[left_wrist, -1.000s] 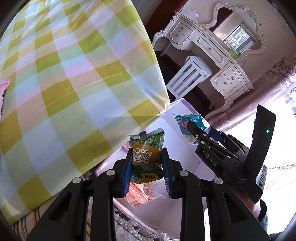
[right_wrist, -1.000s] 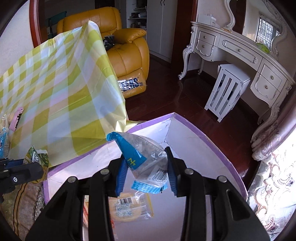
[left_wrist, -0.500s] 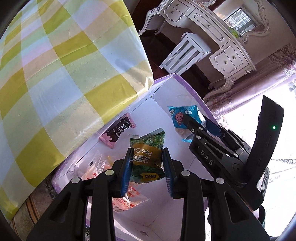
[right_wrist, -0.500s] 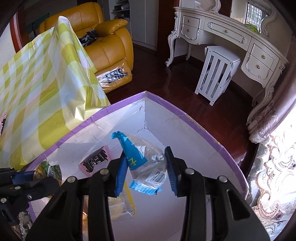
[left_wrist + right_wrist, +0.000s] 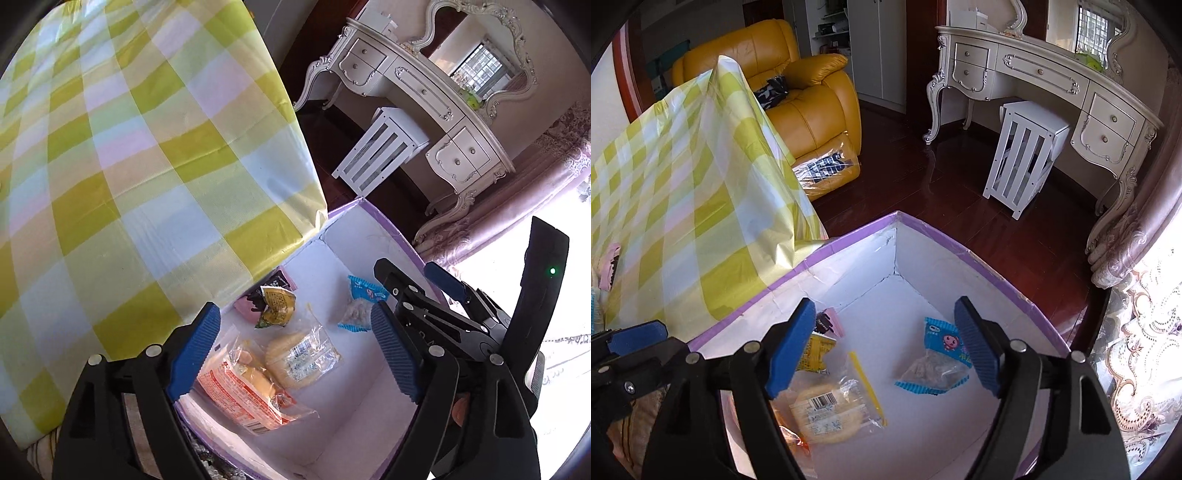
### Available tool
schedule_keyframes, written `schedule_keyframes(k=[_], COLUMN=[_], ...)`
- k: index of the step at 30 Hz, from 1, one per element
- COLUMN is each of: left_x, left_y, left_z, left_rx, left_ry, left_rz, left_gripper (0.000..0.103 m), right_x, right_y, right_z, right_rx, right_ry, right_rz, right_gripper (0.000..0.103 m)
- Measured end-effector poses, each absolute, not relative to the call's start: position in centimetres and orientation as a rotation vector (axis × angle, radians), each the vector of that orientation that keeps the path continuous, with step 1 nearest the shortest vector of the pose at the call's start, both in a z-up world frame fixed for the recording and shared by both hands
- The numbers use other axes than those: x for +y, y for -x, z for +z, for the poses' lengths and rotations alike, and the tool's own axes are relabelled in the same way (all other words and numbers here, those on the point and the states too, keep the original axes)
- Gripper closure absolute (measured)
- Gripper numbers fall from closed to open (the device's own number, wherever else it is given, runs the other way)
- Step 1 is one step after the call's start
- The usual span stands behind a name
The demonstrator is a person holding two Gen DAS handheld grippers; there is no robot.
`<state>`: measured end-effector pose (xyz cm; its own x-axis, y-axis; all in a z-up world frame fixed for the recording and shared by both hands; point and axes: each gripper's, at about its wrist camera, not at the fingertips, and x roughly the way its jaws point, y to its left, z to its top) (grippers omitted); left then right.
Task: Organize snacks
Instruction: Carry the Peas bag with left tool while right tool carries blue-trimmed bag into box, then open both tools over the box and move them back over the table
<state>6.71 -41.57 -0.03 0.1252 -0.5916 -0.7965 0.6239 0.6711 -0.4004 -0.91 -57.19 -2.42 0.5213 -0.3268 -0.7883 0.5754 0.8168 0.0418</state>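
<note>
Above the box (image 5: pixel 990 269), left gripper (image 5: pixel 295 350) and right gripper (image 5: pixel 886 347), jaws just parted and empty; green packet (image 5: pixel 275 306) and blue packet (image 5: pixel 938 358) lie inside.

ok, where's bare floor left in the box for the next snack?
Free: the box floor at the far corner and the near strip by the right wall, past the blue packet. Crowded: left side, where the bread bag, green pea packet and pink packet bunch together.

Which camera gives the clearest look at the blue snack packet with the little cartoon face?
The right wrist view: the blue packet lies almost whole on the floor of the box, its cartoon face readable. In the left wrist view the blue packet is smaller, and a finger of that gripper hides its right edge.
</note>
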Motion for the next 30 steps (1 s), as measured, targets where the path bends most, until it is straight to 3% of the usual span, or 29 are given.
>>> schedule_keyframes(k=[8,18,26,30], left_x=[-36.9,-28.3,-21.0,-16.7], left_y=[-6.8,-8.3,-9.4,-9.5], left_z=[3.8,5.7,5.5,5.3], left_rx=[0.916,0.77,0.768,0.805], left_ry=[-0.128,-0.19,-0.157,-0.014], left_rz=[-0.706,-0.401,-0.258,-0.35], left_gripper=[0.012,0.011,0.011,0.011], right_x=[-53.5,-47.6,-42.6,-40.1], right_y=[-0.4,-2.8,-4.3,-5.0], right_z=[1.1,3.7,4.9,5.0], right_rx=[0.823,0.815,0.825,0.836], right_ry=[-0.284,-0.215,-0.154,-0.131], right_rz=[-0.46,-0.343,-0.26,-0.216], right_gripper=[0.025,0.024,0.023,0.023])
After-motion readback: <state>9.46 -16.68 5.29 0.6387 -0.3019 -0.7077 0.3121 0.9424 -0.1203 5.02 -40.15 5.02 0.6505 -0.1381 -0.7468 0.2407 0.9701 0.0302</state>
